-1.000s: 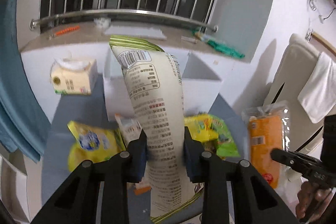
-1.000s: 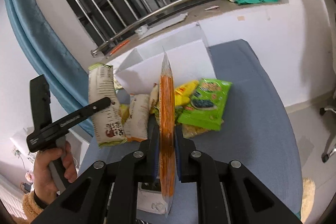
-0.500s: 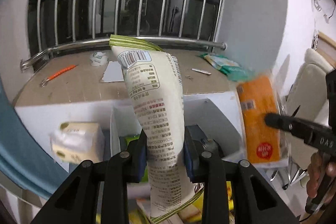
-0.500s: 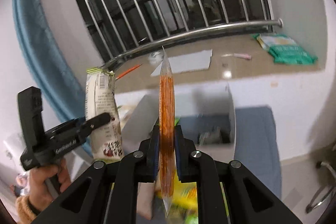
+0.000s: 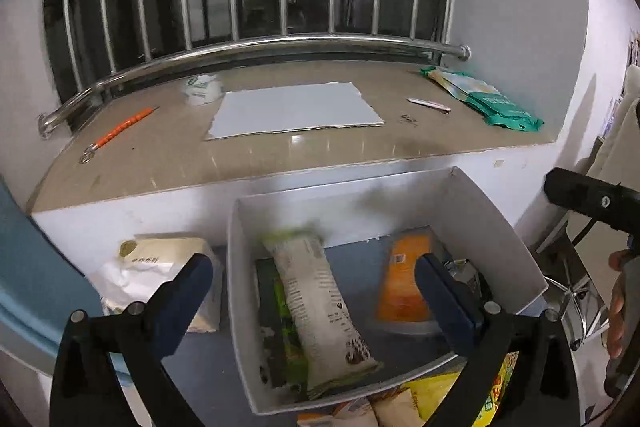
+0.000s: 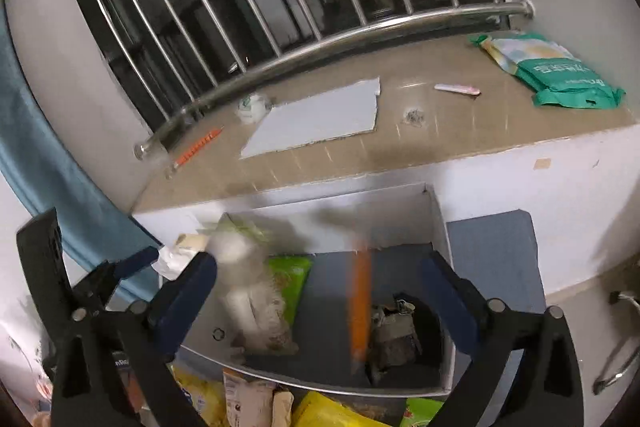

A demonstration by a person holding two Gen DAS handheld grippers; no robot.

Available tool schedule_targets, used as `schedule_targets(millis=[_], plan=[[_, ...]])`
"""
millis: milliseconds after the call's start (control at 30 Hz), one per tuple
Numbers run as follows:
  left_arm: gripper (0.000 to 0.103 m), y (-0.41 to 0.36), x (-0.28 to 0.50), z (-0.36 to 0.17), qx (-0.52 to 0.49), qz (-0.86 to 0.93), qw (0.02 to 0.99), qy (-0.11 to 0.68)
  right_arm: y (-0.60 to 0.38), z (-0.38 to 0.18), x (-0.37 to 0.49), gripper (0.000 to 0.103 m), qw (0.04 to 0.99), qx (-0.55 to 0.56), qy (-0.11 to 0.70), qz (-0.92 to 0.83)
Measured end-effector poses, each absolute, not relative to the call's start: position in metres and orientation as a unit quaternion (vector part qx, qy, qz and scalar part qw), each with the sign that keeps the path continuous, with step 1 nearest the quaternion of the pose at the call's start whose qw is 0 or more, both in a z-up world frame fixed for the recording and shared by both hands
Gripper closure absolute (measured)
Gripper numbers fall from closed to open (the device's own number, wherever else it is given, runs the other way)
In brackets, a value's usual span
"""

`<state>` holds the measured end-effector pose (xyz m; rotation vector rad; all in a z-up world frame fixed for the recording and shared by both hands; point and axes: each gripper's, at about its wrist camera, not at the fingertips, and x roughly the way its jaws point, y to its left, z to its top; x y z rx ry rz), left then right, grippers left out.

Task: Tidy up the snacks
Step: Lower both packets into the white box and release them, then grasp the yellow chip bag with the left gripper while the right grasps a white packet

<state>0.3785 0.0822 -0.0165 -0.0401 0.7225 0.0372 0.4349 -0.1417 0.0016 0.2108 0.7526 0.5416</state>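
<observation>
A white box point(image 5: 496, 227) point(image 6: 438, 227) stands on the blue table below the window ledge. In the left wrist view a long cream snack pack point(image 5: 320, 303) lies in the box over a green pack point(image 5: 288, 339), and an orange pack point(image 5: 400, 287) lies at the right. In the right wrist view the cream pack point(image 6: 252, 291) and the orange pack point(image 6: 360, 307) are blurred, dropping into the box. My left gripper point(image 5: 312, 295) is open and empty above the box. My right gripper point(image 6: 320, 295) is open and empty above it too.
A tissue pack point(image 5: 160, 267) lies left of the box. Several yellow and green snack bags point(image 6: 320, 411) lie in front of it. The ledge point(image 5: 280, 143) holds a grey sheet, an orange pen and a green bag point(image 5: 492, 103). A blue curtain point(image 6: 40, 163) hangs at left.
Both grippers rose over the white box and opened. The cream pack left my left gripper and the orange pack left my right gripper; both now drop or lie in the box.
</observation>
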Motion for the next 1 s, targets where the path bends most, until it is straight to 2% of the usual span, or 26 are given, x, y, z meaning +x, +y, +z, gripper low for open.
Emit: schedule_targets(millis=[300, 633, 767, 1000], plan=[[0.0, 0.077, 0.33, 0.008, -0.007, 0.03, 0.947, 0.319, -0.153, 0.019, 0.393, 0.0, 0.903, 0.078, 0.325, 0.27], [0.0, 0.07, 0.25, 0.019, -0.008, 0.019, 0.953, 0.304, -0.174, 0.032, 0.293, 0.0, 0.91, 0.041, 0.271, 0.312], [0.0, 0.063, 0.199, 0.009, 0.001, 0.007, 0.954, 0.299, -0.185, 0.027, 0.246, 0.0, 0.907, 0.041, 0.258, 0.329], [0.0, 0.08, 0.122, -0.044, -0.06, 0.01, 0.943, 0.326, -0.207, -0.01, 0.171, 0.0, 0.903, 0.049, 0.258, 0.34]])
